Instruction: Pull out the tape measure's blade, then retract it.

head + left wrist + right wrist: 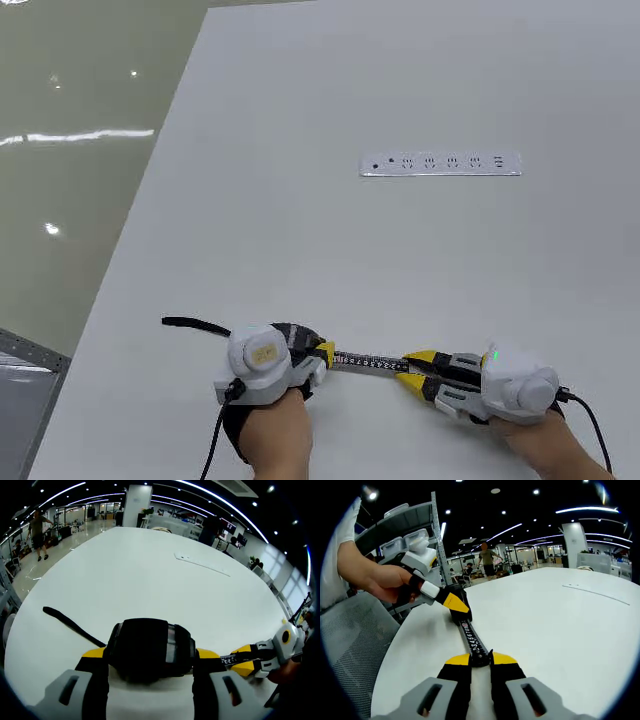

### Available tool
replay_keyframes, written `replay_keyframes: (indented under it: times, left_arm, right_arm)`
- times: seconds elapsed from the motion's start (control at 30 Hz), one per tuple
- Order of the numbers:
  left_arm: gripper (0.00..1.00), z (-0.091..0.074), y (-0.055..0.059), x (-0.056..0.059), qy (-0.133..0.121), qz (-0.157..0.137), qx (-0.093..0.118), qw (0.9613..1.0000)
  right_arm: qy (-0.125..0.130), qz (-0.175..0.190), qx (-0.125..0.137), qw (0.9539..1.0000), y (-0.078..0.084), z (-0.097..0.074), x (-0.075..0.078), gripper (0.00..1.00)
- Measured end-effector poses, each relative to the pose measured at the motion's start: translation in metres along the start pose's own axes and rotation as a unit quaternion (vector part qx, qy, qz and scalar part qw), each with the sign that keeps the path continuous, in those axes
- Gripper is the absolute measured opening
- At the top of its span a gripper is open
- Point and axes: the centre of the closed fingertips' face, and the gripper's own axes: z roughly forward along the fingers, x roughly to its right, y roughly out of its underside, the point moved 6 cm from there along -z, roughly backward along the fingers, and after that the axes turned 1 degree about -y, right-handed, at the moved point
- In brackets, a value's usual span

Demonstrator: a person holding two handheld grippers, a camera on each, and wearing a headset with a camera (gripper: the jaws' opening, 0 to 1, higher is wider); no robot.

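Observation:
A black tape measure case [150, 647] sits between the yellow jaws of my left gripper [150, 655], which is shut on it; in the head view the case [297, 340] shows beside that gripper [318, 357]. Its black wrist strap [195, 325] trails left on the table. A short length of blade [370, 361] runs right from the case to my right gripper [412, 366]. In the right gripper view the jaws [480, 661] are shut on the blade's end [476, 649], and the blade leads back to the case [460, 611].
A white power strip [441, 164] lies on the white table [330, 230] further back. The table's left edge borders a glossy floor [70, 150]. A wire shelf rack [415, 535] and people [488, 557] stand in the background.

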Motion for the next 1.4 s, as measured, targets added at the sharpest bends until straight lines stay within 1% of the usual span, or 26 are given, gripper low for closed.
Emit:
replay_keyframes:
  times: [0.23,0.67,0.73,1.4]
  left_arm:
    - [0.65,-0.002,0.000,0.000,0.004,-0.002,-0.003,1.0000]
    - [0.65,-0.001,-0.001,-0.001,0.008,-0.012,-0.002,0.9999]
    - [0.65,-0.001,-0.001,-0.001,0.008,-0.012,-0.002,0.9999]
    - [0.65,-0.001,-0.001,-0.002,0.013,-0.022,-0.002,0.9997]
  right_arm:
    - [-0.008,-0.001,-0.003,1.0000,-0.001,0.006,-0.001,0.13]
    - [-0.012,0.012,0.000,0.9999,-0.004,0.016,-0.003,0.13]
    - [-0.014,0.008,-0.003,0.9999,-0.004,0.018,-0.004,0.13]
    - [-0.023,0.008,0.003,0.9997,-0.011,0.036,-0.007,0.12]
